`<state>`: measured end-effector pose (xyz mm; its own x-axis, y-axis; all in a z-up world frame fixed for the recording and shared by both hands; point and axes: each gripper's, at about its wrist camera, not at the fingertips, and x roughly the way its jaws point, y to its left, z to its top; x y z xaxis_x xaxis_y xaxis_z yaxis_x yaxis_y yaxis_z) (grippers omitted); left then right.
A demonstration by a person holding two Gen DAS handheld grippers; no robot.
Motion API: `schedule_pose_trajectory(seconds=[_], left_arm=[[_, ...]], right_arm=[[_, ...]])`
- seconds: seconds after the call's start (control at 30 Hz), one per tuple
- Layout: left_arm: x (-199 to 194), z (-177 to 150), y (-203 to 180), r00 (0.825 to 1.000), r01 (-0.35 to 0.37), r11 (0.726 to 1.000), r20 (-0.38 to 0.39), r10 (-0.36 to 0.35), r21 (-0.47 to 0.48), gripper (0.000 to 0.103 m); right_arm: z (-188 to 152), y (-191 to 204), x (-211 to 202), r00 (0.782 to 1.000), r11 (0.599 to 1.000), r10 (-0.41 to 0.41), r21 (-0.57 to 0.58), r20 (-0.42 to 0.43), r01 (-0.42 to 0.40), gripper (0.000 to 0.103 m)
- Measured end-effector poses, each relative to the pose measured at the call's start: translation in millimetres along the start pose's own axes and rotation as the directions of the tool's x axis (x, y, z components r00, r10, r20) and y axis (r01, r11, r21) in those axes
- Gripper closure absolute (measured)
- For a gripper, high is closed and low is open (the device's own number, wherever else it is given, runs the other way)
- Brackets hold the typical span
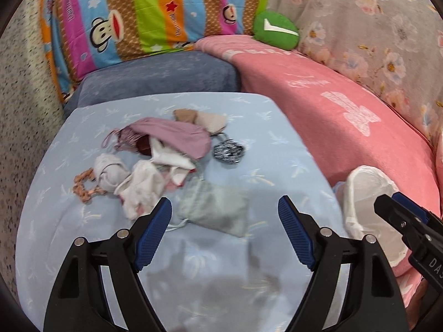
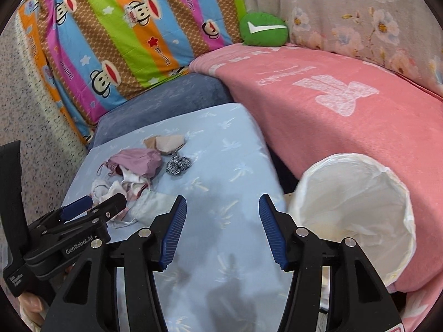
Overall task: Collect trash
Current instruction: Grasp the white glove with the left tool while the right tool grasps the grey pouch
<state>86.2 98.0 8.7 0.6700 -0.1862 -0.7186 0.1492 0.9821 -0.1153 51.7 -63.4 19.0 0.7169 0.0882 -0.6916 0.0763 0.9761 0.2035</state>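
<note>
A heap of trash lies on the light blue bed sheet (image 1: 249, 127): a mauve cloth pouch (image 1: 177, 137), white crumpled cloths (image 1: 144, 182), a grey-green pouch (image 1: 216, 211), a black-and-white scrunchie (image 1: 228, 150), a beige piece (image 1: 205, 120) and a peach braided ring (image 1: 83, 184). My left gripper (image 1: 224, 210) is open, hovering just before the grey-green pouch. My right gripper (image 2: 223, 211) is open and empty over bare sheet (image 2: 227, 144), right of the heap (image 2: 133, 171). A white-lined trash bin (image 2: 351, 207) stands right of it; it also shows in the left wrist view (image 1: 368, 202).
A pink blanket (image 1: 332, 110) covers the bed's right side. A striped monkey-print pillow (image 1: 144, 22), a green cushion (image 1: 274, 30) and a floral cover (image 1: 373, 27) lie at the back. A speckled floor (image 2: 41, 138) lies to the left.
</note>
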Motion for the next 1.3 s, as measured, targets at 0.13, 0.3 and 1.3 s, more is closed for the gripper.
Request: schedule_pose_trajectory(seconds=[0.13, 0.3, 1.3], left_arm=[[8.2, -0.8, 28.0, 0.999, -0.031, 0.999, -0.014, 0.031, -0.033, 0.027], [21.1, -3.2, 54.5, 0.998, -0.058, 0.996, -0.037, 0.056, -0.066, 0.027], [78.3, -2.5, 109.0, 0.989, -0.054, 0.994, -0.139, 0.04, -0.094, 0.078]], right_arm=[[-3.7, 23.5, 20.6, 0.999, 1.0, 0.018, -0.025, -0.037, -0.019, 0.049], [-8.0, 47.1, 46.9, 0.996, 0.998, 0.034, -0.045, -0.08, -0.038, 0.049], [-34.7, 95.4, 160.8, 0.969, 0.996, -0.016, -0.083, -0.248, -0.005, 0.073]])
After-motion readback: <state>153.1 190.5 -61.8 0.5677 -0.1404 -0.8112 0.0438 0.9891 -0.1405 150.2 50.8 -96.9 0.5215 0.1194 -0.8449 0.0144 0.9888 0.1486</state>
